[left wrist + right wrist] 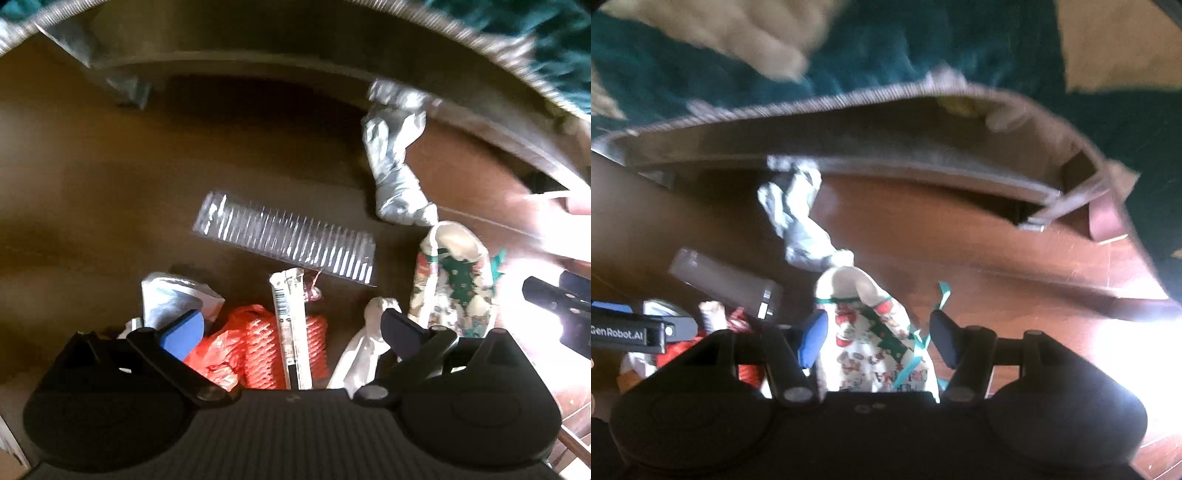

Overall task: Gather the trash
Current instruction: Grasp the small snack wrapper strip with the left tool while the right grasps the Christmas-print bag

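Trash lies on a brown wooden floor. In the left wrist view my left gripper (291, 325) is open over an orange plastic bag (255, 350) and a white barcode wrapper (290, 325). A clear ribbed plastic tray (286, 238), a silver foil wrapper (397, 166), a white bag (364, 350) and a white paper piece (173, 299) lie around. My right gripper (877, 338) is open around a white Christmas-print bag (871, 339) with teal ribbon, which also shows in the left wrist view (456, 280).
A cardboard box (886, 147) lies open on its side behind the trash, on a teal and beige rug (923, 44). The foil wrapper (798, 218) lies at its mouth. The left gripper's body (628, 332) is at the left of the right wrist view.
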### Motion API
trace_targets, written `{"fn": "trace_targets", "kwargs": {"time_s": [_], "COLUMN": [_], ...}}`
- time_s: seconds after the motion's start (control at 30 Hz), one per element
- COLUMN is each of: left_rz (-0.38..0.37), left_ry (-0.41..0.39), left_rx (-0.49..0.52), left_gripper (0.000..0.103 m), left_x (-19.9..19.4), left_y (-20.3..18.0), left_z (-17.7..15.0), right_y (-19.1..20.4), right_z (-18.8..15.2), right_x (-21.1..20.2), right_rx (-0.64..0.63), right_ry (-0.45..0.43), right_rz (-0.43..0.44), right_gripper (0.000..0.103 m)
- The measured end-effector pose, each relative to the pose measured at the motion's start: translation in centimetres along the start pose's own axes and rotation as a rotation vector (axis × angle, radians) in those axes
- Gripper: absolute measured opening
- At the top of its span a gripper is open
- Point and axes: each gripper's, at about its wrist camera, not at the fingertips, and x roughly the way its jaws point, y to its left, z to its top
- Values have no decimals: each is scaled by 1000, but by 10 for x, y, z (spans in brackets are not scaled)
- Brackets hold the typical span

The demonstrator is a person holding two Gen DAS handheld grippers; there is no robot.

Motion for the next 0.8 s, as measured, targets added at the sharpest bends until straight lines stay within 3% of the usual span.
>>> {"fn": "trace_targets", "kwargs": {"time_s": [0.2, 0.27, 0.33, 0.47, 0.53, 0.63, 0.73, 0.77, 0.8], "left_rz": [11, 11, 6, 0, 3, 1, -7, -10, -12], "left_ry": [76, 95, 110, 125, 133, 149, 154, 159, 162], "left_rx": [-13, -7, -10, -14, -16, -23, -17, -17, -18], "left_gripper": [102, 96, 83, 75, 65, 64, 52, 51, 50], "left_x": [45, 57, 65, 77, 82, 86, 88, 89, 90], "left_y": [2, 2, 2, 3, 3, 4, 6, 6, 7], "left_z": [4, 6, 7, 9, 10, 10, 11, 11, 11], "right_y": [-12, -14, -15, -15, -15, -15, -12, -11, -10], "right_z": [-2, -3, -4, -5, -6, -6, -7, -7, -7], "right_x": [38, 49, 56, 68, 73, 79, 84, 86, 87], "right_rx": [-7, -8, -11, -20, -29, -23, -41, -45, -46], "right_ry": [57, 67, 65, 74, 80, 88, 91, 96, 100], "right_rz": [2, 1, -8, -16, -30, -23, -35, -43, -49], "right_gripper": [59, 58, 58, 58, 56, 53, 42, 30, 27]}}
